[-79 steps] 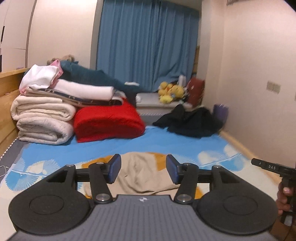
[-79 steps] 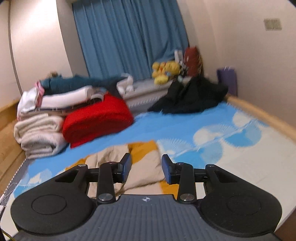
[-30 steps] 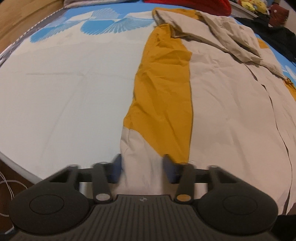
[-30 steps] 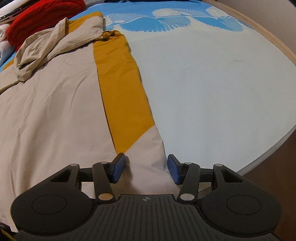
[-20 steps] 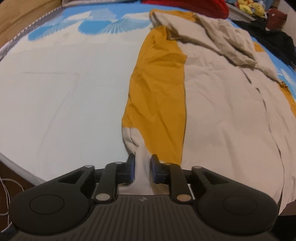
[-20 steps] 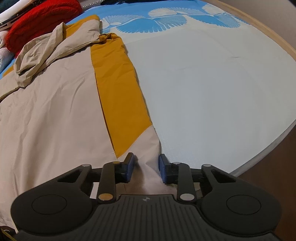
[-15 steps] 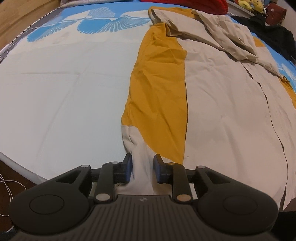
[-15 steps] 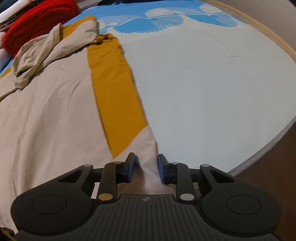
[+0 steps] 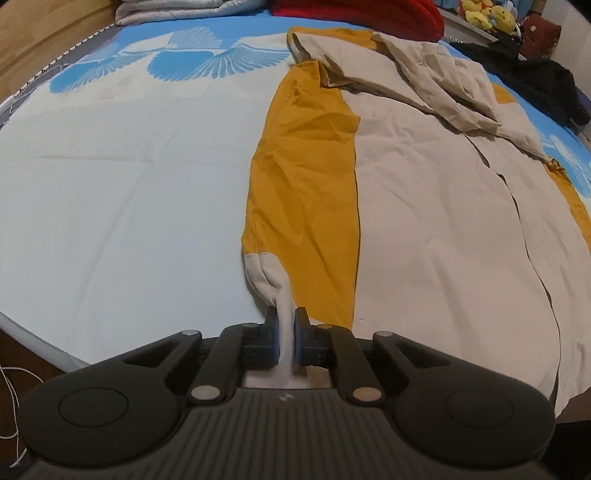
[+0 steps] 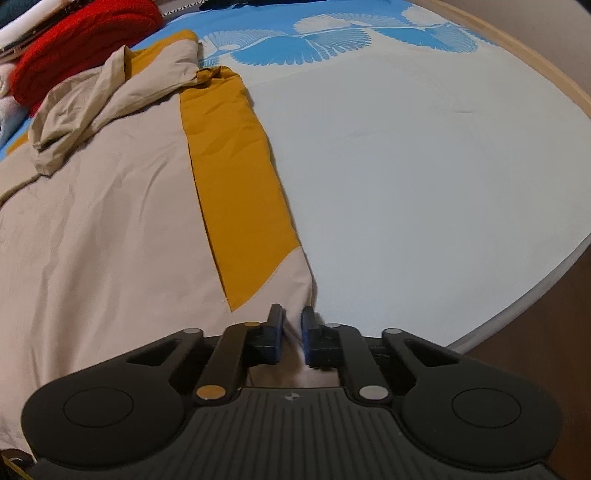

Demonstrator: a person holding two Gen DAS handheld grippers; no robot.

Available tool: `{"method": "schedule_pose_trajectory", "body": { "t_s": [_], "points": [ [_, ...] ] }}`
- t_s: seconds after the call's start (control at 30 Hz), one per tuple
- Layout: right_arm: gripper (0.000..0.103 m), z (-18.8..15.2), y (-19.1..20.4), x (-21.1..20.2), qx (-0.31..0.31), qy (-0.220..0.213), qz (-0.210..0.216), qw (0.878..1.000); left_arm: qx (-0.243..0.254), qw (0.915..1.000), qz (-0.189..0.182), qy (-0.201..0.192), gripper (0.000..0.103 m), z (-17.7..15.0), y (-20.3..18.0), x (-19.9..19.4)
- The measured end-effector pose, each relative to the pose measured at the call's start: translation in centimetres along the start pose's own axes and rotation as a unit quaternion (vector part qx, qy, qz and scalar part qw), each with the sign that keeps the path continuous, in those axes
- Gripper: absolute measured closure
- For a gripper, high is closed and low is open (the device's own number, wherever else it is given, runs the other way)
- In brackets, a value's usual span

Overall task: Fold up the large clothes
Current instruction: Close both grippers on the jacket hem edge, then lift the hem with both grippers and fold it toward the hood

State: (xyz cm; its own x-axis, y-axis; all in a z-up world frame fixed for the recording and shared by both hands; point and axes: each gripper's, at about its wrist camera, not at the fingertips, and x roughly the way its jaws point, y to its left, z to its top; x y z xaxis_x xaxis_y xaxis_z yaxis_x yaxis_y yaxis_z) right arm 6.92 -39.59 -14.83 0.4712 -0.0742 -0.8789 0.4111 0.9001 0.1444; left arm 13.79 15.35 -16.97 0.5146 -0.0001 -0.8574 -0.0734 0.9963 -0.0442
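Note:
A beige jacket (image 9: 424,206) with mustard sleeves lies spread flat on the bed, hood at the far end. In the left wrist view my left gripper (image 9: 285,325) is at the near left hem corner. Its jaws are closing, and a bunched strip of pale fabric is pinched between the blue pads below the mustard sleeve (image 9: 306,177). In the right wrist view the same jacket (image 10: 110,206) fills the left half. My right gripper (image 10: 293,325) is at the near right hem corner; its jaws are closing too, with the beige hem gathered between the pads.
The jacket rests on a pale sheet (image 9: 129,206) with blue fan prints, and the bed's near edge (image 9: 33,339) curves just ahead of both grippers. A red blanket (image 9: 354,11), a black garment (image 9: 535,85) and plush toys (image 9: 487,14) lie at the far end. A wooden rim (image 10: 517,48) borders the right side.
Both grippers have narrowed from open around the hem corners to pinching the fabric, which now bunches up between the pads. Neither hand has shifted over the bed.

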Motion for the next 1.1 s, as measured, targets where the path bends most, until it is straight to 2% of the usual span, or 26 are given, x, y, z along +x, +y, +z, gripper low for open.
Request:
{"method": "schedule_pose_trajectory", "body": {
  "t_s": [0.13, 0.37, 0.53, 0.6, 0.67, 0.73, 0.83, 0.87, 0.93, 0.97, 1.0, 1.03, 1.1],
  "points": [
    [0.095, -0.1, 0.0, 0.1, 0.002, 0.005, 0.002, 1.0, -0.013, 0.9998, 0.003, 0.017, 0.087, -0.2, 0.4, 0.5],
    [0.094, 0.0, 0.0, 0.3, -0.002, 0.005, -0.005, 1.0, -0.009, 0.9998, 0.011, 0.017, 0.079, -0.4, 0.4, 0.4],
    [0.089, 0.1, -0.3, -0.2, 0.007, -0.005, -0.019, 1.0, -0.016, 0.9996, 0.013, 0.02, 0.076, -0.4, 0.6, 0.4],
    [0.083, 0.2, -0.7, -0.2, 0.018, -0.004, -0.023, 1.0, -0.015, 0.9996, 0.013, 0.021, 0.075, -0.5, 0.7, 0.3],
    [0.069, 0.2, -1.1, 0.0, 0.027, 0.001, -0.029, 0.999, -0.019, 0.9995, 0.012, 0.022, 0.075, -0.5, 0.8, 0.3],
    [0.069, 0.2, -1.3, 0.1, 0.033, 0.006, -0.026, 0.999, -0.023, 0.9994, 0.01, 0.023, 0.075, -0.6, 0.9, 0.4],
    [0.068, 0.0, -0.5, 0.2, 0.012, 0.012, -0.007, 1.0, -0.02, 0.9995, 0.01, 0.024, 0.075, -0.6, 0.9, 0.4],
    [0.07, -0.1, -0.1, 0.2, 0.001, 0.012, -0.001, 1.0, -0.018, 0.9995, 0.011, 0.024, 0.075, -0.7, 0.8, 0.4],
    [0.08, -0.3, 0.5, 0.2, -0.018, 0.013, 0.004, 1.0, -0.013, 0.9996, 0.011, 0.023, 0.075, -0.6, 0.7, 0.5],
    [0.091, -0.3, 0.6, 0.2, -0.02, 0.014, 0.009, 1.0, -0.012, 0.9996, 0.011, 0.023, 0.076, -0.7, 0.7, 0.5],
    [0.095, -0.2, 0.5, 0.2, -0.016, 0.015, 0.013, 1.0, -0.011, 0.9997, 0.01, 0.021, 0.088, -0.7, 0.7, 0.5],
    [0.096, -0.1, 0.3, 0.1, -0.009, 0.015, 0.016, 1.0, -0.01, 0.9998, 0.006, 0.018, 0.094, -0.6, 0.7, 0.4],
    [0.099, 0.0, 0.2, -0.1, 0.001, 0.013, 0.021, 1.0, 0.0, 1.0, 0.004, 0.003, 0.099, -0.5, 0.4, -0.2]
  ]
}}
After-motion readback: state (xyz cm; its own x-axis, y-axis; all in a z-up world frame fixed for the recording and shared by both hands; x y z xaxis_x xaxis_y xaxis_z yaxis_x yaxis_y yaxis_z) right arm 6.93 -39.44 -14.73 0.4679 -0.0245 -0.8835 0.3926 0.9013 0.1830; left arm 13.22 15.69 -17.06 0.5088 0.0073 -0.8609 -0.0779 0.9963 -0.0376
